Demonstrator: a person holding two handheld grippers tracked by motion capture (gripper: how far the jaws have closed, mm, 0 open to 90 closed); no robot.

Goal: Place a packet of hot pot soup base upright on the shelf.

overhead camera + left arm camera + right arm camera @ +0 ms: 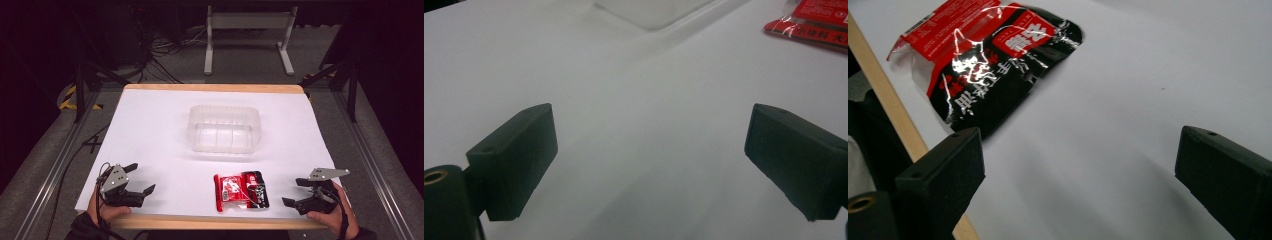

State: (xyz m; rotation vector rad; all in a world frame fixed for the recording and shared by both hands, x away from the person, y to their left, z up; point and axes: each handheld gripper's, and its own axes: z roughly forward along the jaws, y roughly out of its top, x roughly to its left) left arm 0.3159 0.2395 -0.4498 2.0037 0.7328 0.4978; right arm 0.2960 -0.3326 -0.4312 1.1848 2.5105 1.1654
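The red-and-black snack packet (241,191) lies flat on the white table (150,130), close to its near edge and between the two grippers, nearer the right one. Beyond it, towards the middle of the table, stands a clear plastic container (224,128), empty and open at the top. The likely step is to pick up the packet, probably to put it into that container.

To do it well, the right gripper (294,192) should come in low and level from the packet's right side, so that one finger slides under the crinkled film edge while the other comes down on top. The packet is thin, flat and glossy; a pinch at a sealed edge or a corner should hold better than a pinch on the slack middle, where the film may slip. The wooden table edge (883,95) runs just beside the packet, so there is little room on the near side.

The right gripper's fingers (943,172) stand wide open over bare table, with nothing between them, and the packet lies ahead, apart from them. The left gripper (141,179) rests near the table's near left corner, its fingers (519,150) also wide open and empty, well apart from the packet.
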